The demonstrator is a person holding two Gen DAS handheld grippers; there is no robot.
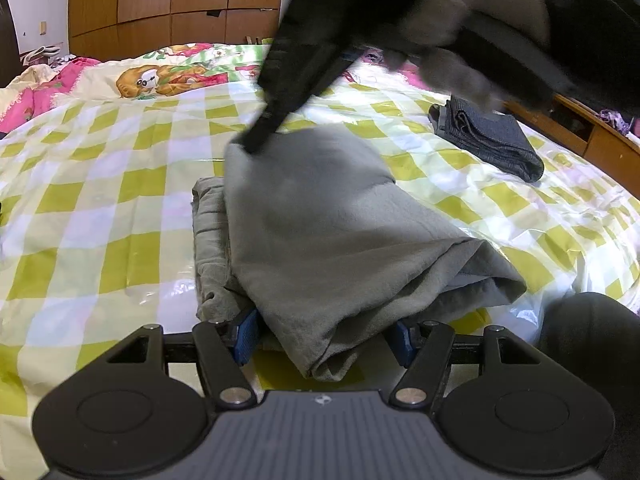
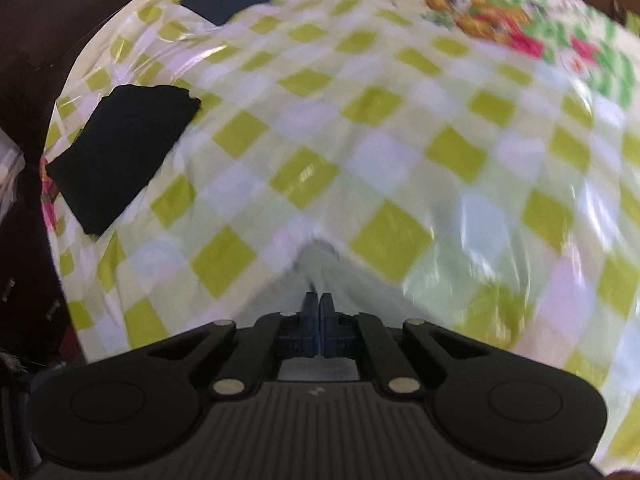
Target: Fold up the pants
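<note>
**Grey pants bundle lies lengthwise between your two grippers**

Grey fabric is what the next move turns on. The pants point(image 1: 320, 224) sit on the checked bedspread point(image 1: 100, 200) as a thick, partly folded bundle whose long axis runs straight away from your left gripper point(image 1: 324, 338) toward the far side of the bed. The near end of that bundle drapes between the left gripper's blue pads point(image 1: 246, 336), which stand well apart on either side of it; whether either pad actually presses the cloth you cannot tell from the left wrist view, and it looks more like straddling than gripping. So the near end is your left hand's, and the far end belongs to the right.

At that far end, your right gripper point(image 2: 319, 304) has its jaws closed tight together. In the right wrist view a pale peak of cloth point(image 2: 316, 264) rises just ahead of the tips, and from the left wrist view the same gripper's dark fingers come down onto the far corner of the pants, so a pinch on that corner is likely.

Mind what you cannot see. Both views are blurred around the right gripper, the contact point at the fingertips is hidden, and the layers under the top fold are covered. Folded dark garments point(image 1: 492, 140) lie well apart at the bed's edge.
</note>
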